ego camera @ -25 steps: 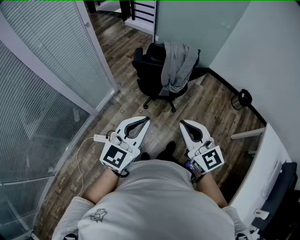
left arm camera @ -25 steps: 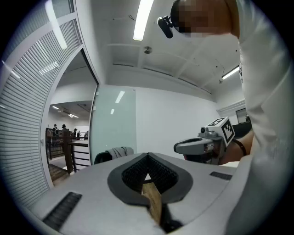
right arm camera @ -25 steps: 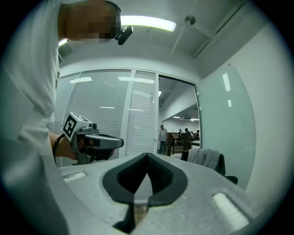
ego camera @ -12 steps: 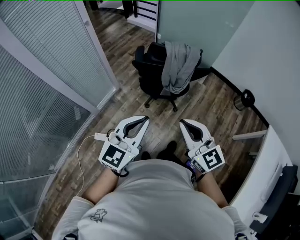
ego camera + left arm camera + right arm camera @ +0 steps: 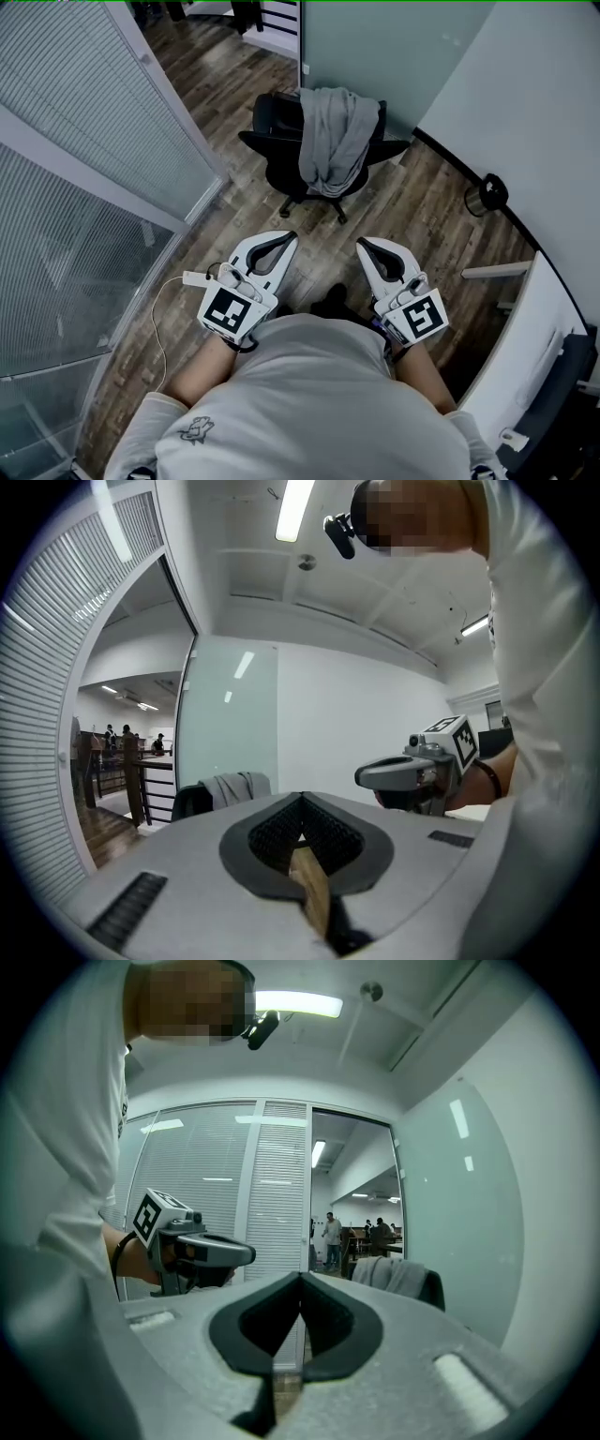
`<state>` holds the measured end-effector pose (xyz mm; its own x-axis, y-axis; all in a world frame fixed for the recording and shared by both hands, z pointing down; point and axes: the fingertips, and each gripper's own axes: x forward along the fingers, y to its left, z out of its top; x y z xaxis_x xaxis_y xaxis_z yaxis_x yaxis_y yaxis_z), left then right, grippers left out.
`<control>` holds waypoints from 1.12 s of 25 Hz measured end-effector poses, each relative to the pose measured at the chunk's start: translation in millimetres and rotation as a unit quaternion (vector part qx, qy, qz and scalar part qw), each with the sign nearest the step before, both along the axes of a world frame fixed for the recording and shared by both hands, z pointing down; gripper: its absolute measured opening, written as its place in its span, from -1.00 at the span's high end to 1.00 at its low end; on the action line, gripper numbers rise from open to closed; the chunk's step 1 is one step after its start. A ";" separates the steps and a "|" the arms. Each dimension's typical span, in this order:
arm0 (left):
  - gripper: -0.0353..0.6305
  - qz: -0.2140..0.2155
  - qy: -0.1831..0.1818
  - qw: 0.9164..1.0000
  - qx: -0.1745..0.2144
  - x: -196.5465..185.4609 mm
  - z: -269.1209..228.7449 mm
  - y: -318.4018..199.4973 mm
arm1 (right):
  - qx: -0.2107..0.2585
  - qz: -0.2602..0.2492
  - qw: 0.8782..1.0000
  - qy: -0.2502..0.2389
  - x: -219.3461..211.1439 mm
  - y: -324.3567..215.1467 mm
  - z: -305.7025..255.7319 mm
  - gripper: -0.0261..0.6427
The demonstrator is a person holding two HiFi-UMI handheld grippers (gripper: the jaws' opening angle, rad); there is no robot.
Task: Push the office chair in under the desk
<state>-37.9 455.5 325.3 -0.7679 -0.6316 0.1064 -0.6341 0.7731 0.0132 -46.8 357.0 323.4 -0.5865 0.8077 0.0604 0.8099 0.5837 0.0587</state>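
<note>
The office chair, black and on a wheeled base, stands out on the wood floor, well apart from the person and just in front of a pale frosted panel. A grey garment hangs over its backrest and down across the seat. To the chair's left runs a glass wall with white blinds, and past the end of that wall the floor carries on into another room. To the chair's right, near the dark skirting of the white wall, sits a small round black bin. A white surface shows at the lower right edge of the head view; whether it is the desk cannot be told. A white adapter with a thin cable lies on the floor just left of the left gripper. That gripper and the right gripper are held side by side in front of the person's chest, both pointing toward the chair and touching nothing. Each gripper's jaws are pressed together at the tips with nothing between them
</note>
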 end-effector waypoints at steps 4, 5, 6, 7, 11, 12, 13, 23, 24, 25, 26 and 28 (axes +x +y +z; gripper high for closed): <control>0.90 -0.004 0.000 1.000 -0.006 -46.9 -1.5 -35.6 | 0.005 -0.006 1.000 0.006 -45.4 -40.2 -4.4 0.91; 0.90 -0.006 -0.002 1.000 -0.006 -55.8 -3.2 -42.9 | 0.007 -0.009 1.000 0.005 -54.9 -48.6 -5.8 0.91; 0.90 -0.008 -0.004 1.000 -0.007 -63.8 -4.9 -49.9 | 0.009 -0.012 1.000 0.004 -64.1 -56.5 -6.7 0.91; 0.90 -0.010 -0.005 1.000 -0.010 -70.8 -6.2 -56.0 | 0.012 -0.015 1.000 0.004 -72.7 -63.9 -7.0 0.91; 0.90 -0.026 -0.009 0.998 -0.057 -95.7 -2.8 -57.8 | 0.027 -0.024 0.999 -0.004 -101.5 -86.9 -5.9 0.91; 0.90 -0.030 -0.009 0.997 -0.066 -102.0 -1.0 -54.4 | 0.030 -0.023 0.999 -0.006 -108.7 -91.1 -4.6 0.91; 0.90 -0.031 -0.007 0.997 -0.073 -106.7 0.7 -51.3 | 0.030 -0.022 0.999 -0.003 -114.6 -95.1 -3.0 0.91; 0.90 -0.028 -0.002 0.993 -0.115 -159.6 26.2 -20.0 | 0.042 -0.011 0.999 0.019 -166.5 -101.7 17.3 0.91; 0.90 -0.026 -0.003 0.993 -0.117 -165.3 28.1 -17.8 | 0.045 -0.012 0.999 0.020 -171.4 -100.9 18.6 0.91; 0.90 -0.023 -0.003 0.992 -0.122 -170.8 30.0 -15.4 | 0.048 -0.013 0.999 0.020 -176.4 -99.8 20.1 0.91; 0.90 -0.020 -0.003 0.992 -0.127 -176.4 32.0 -12.7 | 0.051 -0.015 0.998 0.020 -182.0 -98.4 21.7 0.91; 0.90 -0.014 0.001 0.991 -0.135 -187.3 36.0 -6.7 | 0.058 -0.019 0.998 0.021 -193.9 -94.8 26.5 0.91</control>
